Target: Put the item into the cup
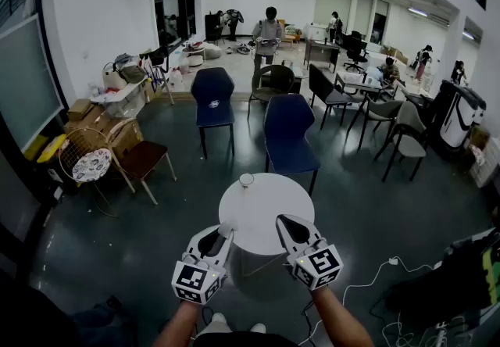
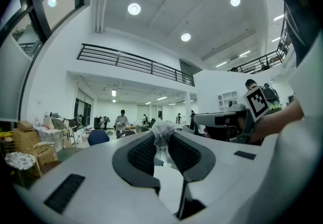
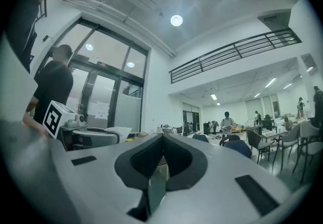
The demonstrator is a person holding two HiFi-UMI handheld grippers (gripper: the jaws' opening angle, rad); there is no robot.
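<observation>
A small pale cup (image 1: 247,180) stands at the far edge of a round white table (image 1: 269,216). My left gripper (image 1: 226,231) hovers over the table's near left edge, shut on a crumpled white wad (image 2: 162,128) that sticks up between its ribbed pads (image 2: 144,152). In the left gripper view that gripper (image 2: 161,136) points level across the room, and the cup is not visible there. My right gripper (image 1: 280,220) hangs over the table's near right part, shut with nothing between its fingers (image 3: 162,140).
Two blue chairs (image 1: 289,133) (image 1: 212,95) stand just beyond the table. A wicker chair (image 1: 90,156) and boxes sit at the left. Cables (image 1: 375,275) trail on the dark floor at the right. People stand far back in the room.
</observation>
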